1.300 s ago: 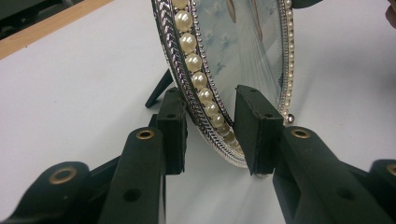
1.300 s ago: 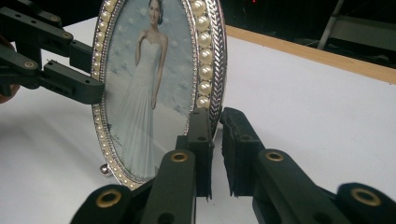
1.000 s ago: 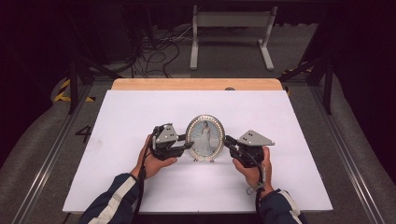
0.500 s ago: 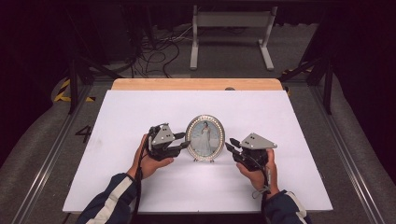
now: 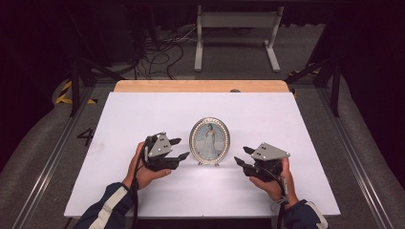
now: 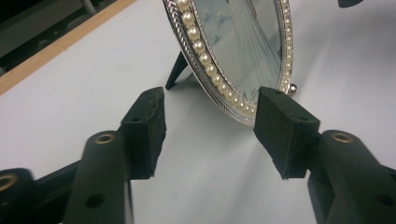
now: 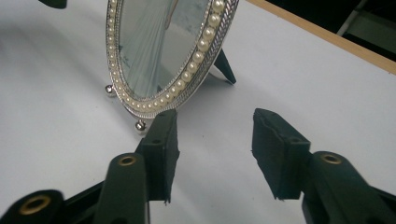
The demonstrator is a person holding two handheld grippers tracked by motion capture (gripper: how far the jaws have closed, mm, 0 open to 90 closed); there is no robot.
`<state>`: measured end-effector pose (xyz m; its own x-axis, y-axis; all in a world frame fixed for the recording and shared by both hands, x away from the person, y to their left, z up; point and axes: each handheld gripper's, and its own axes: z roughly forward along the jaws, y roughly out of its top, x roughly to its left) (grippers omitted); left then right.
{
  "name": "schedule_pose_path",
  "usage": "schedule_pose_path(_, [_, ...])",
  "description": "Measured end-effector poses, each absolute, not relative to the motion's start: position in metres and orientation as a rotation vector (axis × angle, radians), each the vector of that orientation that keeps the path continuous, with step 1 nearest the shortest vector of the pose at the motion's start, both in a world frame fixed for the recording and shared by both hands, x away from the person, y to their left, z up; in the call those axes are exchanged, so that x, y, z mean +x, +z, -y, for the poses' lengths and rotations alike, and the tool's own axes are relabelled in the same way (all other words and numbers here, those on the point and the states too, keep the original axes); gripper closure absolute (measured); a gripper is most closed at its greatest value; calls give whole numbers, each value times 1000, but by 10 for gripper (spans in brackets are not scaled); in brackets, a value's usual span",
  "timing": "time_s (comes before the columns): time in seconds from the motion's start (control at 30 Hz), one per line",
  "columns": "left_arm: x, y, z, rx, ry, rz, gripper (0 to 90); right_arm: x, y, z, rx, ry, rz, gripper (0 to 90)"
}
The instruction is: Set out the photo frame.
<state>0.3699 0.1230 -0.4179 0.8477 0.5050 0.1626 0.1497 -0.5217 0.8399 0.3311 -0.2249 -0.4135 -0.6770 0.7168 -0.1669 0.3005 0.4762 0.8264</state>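
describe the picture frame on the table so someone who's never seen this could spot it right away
On the white table, look near the middle, between the left gripper and right gripper, whose jaws have just been opening. The oval frame stands upright there, silver, pearl-rimmed, on small ball feet.

— What sits ahead of the left gripper (image 6: 210,128)?
— An oval picture frame (image 6: 233,51) edged with pearls, upright on the white table (image 6: 70,93), propped by a dark back leg (image 6: 176,70).
— Is it gripped?
— No. The jaws have just been opening and stand apart just short of the frame's edge.
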Motion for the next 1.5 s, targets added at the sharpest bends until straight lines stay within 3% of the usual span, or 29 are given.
schedule_pose_path(0.17, [363, -420, -130, 2119, 527, -482, 313, 329, -415, 229, 845, 1090, -2228, 419])
schedule_pose_path(0.57, [347, -432, -164, 2145, 553, -531, 221, 320, -422, 247, 877, 1035, -2221, 275])
schedule_pose_path(0.97, [331, -445, -188, 2122, 524, -549, 130, 307, -431, 264, 874, 1033, -2217, 193])
schedule_pose_path(1.5, [316, -452, -246, 2042, 480, -719, 29, 290, -449, 301, 989, 1005, -2164, 118])
